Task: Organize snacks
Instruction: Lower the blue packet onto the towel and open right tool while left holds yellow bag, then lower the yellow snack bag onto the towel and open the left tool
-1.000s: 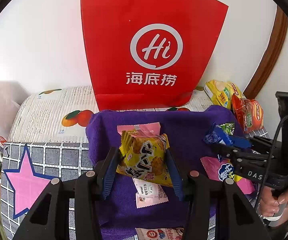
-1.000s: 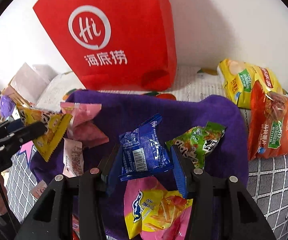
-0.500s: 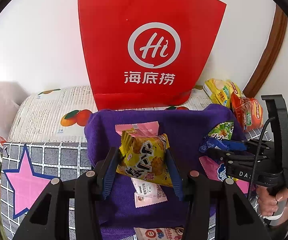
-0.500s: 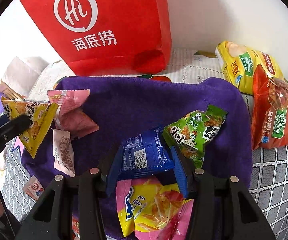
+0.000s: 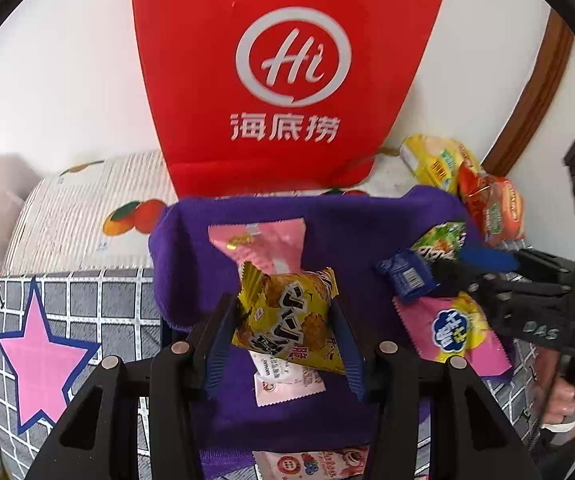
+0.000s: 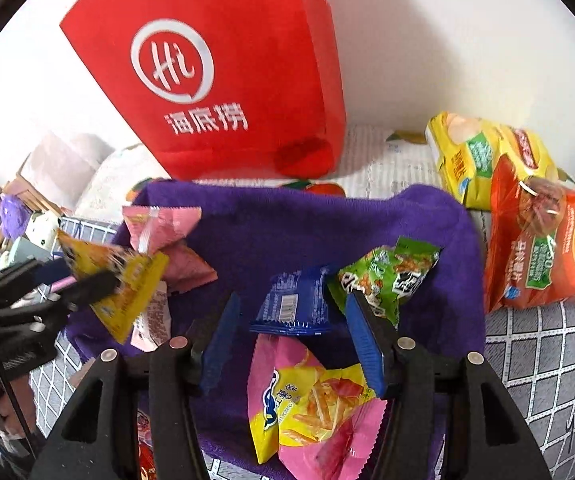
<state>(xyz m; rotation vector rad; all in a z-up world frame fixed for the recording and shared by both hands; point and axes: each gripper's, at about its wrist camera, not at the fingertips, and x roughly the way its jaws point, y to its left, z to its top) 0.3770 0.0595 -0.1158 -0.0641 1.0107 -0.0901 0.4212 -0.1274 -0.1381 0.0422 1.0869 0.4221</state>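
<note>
Eight snack packets [image 6: 293,306], one red bag [image 6: 223,68].

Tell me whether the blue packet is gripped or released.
Released: blue packet lies on the purple towel, clear gaps to both pads of the opening right gripper.

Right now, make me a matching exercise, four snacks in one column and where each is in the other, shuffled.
1. yellow packet
2. blue packet
3. green packet
4. orange bag

A. off the purple cloth, at its right
B. clamped in the left gripper
C. between the right gripper's opening jaws
D. on the cloth, right of blue

Pairs: 1-B, 2-C, 3-D, 4-A
</note>
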